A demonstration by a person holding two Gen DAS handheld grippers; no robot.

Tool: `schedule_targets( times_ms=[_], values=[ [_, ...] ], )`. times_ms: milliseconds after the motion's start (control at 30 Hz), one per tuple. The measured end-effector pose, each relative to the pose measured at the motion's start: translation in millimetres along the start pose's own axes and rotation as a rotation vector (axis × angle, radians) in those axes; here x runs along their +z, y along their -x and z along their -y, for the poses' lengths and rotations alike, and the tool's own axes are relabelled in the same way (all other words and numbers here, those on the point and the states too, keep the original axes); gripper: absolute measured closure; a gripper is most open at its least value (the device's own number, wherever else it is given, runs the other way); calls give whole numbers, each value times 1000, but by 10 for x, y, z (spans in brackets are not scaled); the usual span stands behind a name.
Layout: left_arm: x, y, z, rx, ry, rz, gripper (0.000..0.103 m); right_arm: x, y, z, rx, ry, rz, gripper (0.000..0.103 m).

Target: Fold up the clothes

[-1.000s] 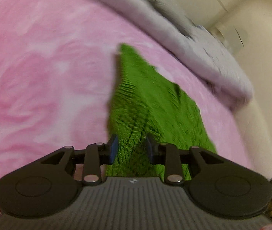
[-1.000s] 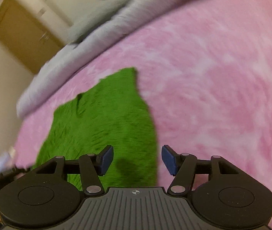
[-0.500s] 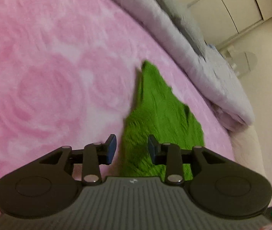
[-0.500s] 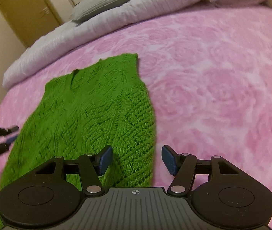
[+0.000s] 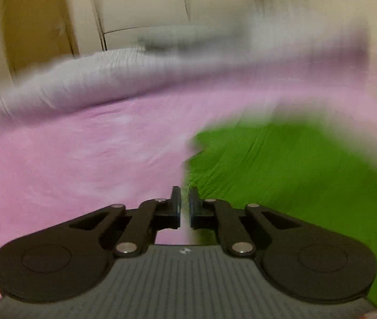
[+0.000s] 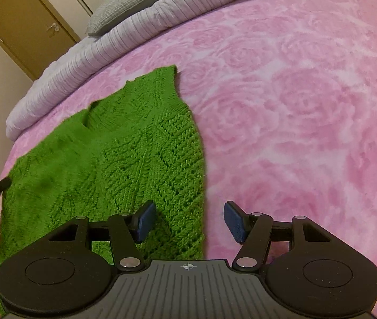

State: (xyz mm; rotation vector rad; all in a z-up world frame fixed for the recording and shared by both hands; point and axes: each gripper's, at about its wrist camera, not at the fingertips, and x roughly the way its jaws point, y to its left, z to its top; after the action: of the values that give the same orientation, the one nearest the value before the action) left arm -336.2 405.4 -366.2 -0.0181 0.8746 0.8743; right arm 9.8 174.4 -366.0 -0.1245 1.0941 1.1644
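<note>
Flat on the pink bed, green knitted vest, long axis running away. Right tongs spread, straddling its near right edge; left tongs pressed nearly together, seemingly empty, beside its left edge.

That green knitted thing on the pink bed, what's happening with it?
A person is folding clothes with a pair of handheld tongs. The green knitted vest lies spread flat on the pink rose-patterned blanket, not yet folded. The right tongs are open, poised over the vest's right edge near its hem. The left tongs are nearly closed at the vest's other edge; that view is too blurred to tell whether they grip any fabric.
</note>
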Motion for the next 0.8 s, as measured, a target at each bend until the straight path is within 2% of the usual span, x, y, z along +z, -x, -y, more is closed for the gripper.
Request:
schedule_targets(
  times_ms=[33,67,100,167,233,367,467,500,533,600,633,667,700,733,800],
  values=[
    [-113,-142,-47,-12,27,-71,103,3,-13,-5,-5,5,1,42],
    [-201,-184,-162,-75,128,-90,103,5,-16,-12,-9,8,1,42],
    [-274,-180,-300,-156,257,-86,103,7,-17,-20,-13,10,2,42],
    [-321,-286,-403,-259,414,-94,95,8,-12,-11,-14,4,3,42],
    [-346,-417,-466,-348,548,-105,68,3,3,27,-6,-15,4,42],
    [-395,-680,-593,-527,816,-126,67,31,35,169,41,-121,15,42],
    [-432,-877,-687,-662,1018,-141,67,35,47,220,57,-149,20,42],
    [-445,-943,-719,-706,1085,-146,68,36,51,237,62,-158,22,42],
    [-443,-999,-739,-732,1121,-154,75,37,55,253,67,-167,23,42],
    [-400,-993,-747,-772,1115,-143,93,47,53,277,74,-181,26,42],
    [-375,-978,-749,-793,1107,-133,93,57,47,283,76,-185,27,42],
    [-288,-889,-747,-777,1024,-97,93,67,40,289,77,-189,29,42],
    [-146,-723,-716,-704,861,-52,93,76,33,295,79,-192,30,42],
    [-44,-620,-629,-600,690,-42,93,87,34,302,75,-195,35,42],
    [100,-514,-410,-383,361,-57,88,109,37,317,67,-198,46,42]
  ],
)
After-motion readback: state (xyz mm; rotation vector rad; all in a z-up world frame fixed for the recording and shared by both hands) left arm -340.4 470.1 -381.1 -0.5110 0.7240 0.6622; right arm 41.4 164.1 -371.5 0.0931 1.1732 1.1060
